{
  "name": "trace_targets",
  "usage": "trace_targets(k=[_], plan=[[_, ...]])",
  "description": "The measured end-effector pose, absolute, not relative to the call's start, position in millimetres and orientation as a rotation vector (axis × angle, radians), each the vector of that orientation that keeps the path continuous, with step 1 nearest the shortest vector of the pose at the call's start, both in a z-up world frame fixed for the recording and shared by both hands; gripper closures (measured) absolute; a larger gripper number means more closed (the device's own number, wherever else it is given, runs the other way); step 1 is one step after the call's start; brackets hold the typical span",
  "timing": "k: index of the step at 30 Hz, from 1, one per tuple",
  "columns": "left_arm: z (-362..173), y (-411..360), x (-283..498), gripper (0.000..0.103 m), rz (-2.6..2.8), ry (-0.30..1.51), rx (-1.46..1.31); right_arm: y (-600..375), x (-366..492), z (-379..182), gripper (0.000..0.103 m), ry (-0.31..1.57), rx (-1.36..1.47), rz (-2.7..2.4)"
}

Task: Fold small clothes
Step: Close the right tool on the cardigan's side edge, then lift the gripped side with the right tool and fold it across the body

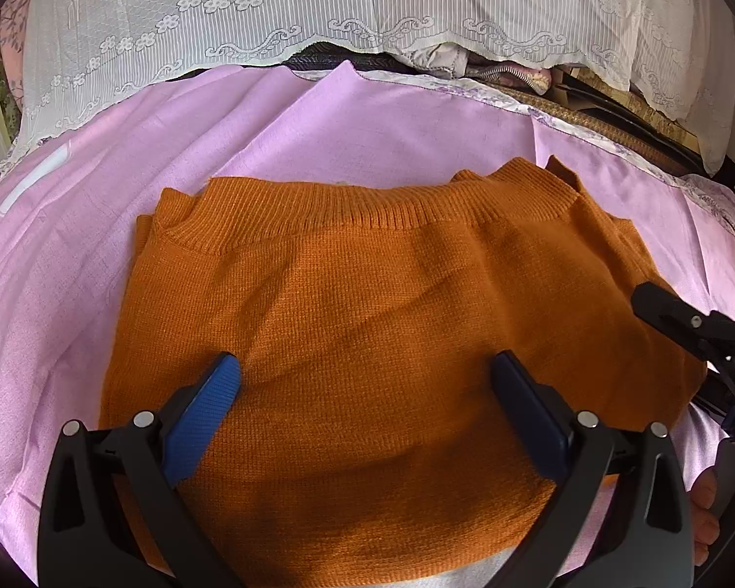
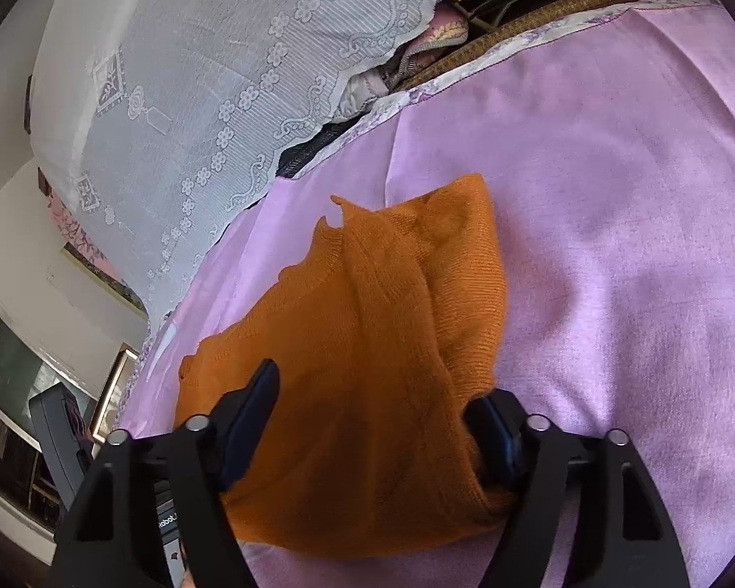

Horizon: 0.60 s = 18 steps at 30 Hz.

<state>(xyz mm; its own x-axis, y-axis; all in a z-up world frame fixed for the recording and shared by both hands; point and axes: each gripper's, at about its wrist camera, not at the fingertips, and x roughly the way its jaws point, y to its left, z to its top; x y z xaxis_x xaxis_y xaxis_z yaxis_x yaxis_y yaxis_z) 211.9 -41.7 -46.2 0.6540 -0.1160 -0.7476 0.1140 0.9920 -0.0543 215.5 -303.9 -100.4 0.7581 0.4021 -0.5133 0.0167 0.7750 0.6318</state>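
The left gripper (image 1: 367,367) is hovering with its jaws spread wide and released, both blue pads (image 1: 203,421) resting over the front of the orange knitted sweater (image 1: 377,304) without pinching any of it. The right gripper (image 2: 382,402) is reaching in from the sweater's right edge; in its own wrist view orange knit is bunching up between the two dark pads (image 2: 252,416), and the fabric is rising in a ridge from the jaws toward the far side. Whether those pads are actually clenching the cloth or merely bracketing it cannot be told from the pictures. In the left wrist view the right gripper is showing as a black finger at the sweater's right edge, with part of a person's hand (image 1: 710,504) visible below it at the frame's lower right.

The sweater is lying on a pink sheet (image 1: 367,127) covering the bed, its ribbed collar (image 1: 377,210) pointing away from the left camera and its body spreading flat across the middle of the sheet. A floral-printed border (image 1: 607,125) is running along the sheet's far edge. Beyond it, a white lace cover (image 1: 318,5) is draping over piled bedding at the head of the bed. In the right wrist view, a framed picture (image 2: 117,382) is standing at the far left, beside the bed.
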Motion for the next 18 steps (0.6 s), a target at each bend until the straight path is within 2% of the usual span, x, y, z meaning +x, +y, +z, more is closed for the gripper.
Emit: trace_targets(k=[1, 3, 13, 18], plan=[[-46, -42, 212, 0.004, -0.131, 0.848, -0.003, -310, 215, -104, 0.075, 0.685, 0.706, 0.233], [-46, -42, 212, 0.004, -0.132, 0.848, -0.002, -316, 213, -107, 0.081, 0.67, 0.753, 0.253], [-43, -42, 210, 0.004, -0.143, 0.84, -0.007, -281, 192, -72, 0.085, 0.565, 0.494, 0.16], [-32, -19, 209, 0.004, -0.192, 0.81, -0.102, -261, 178, -56, 0.085, 0.526, 0.438, 0.143]])
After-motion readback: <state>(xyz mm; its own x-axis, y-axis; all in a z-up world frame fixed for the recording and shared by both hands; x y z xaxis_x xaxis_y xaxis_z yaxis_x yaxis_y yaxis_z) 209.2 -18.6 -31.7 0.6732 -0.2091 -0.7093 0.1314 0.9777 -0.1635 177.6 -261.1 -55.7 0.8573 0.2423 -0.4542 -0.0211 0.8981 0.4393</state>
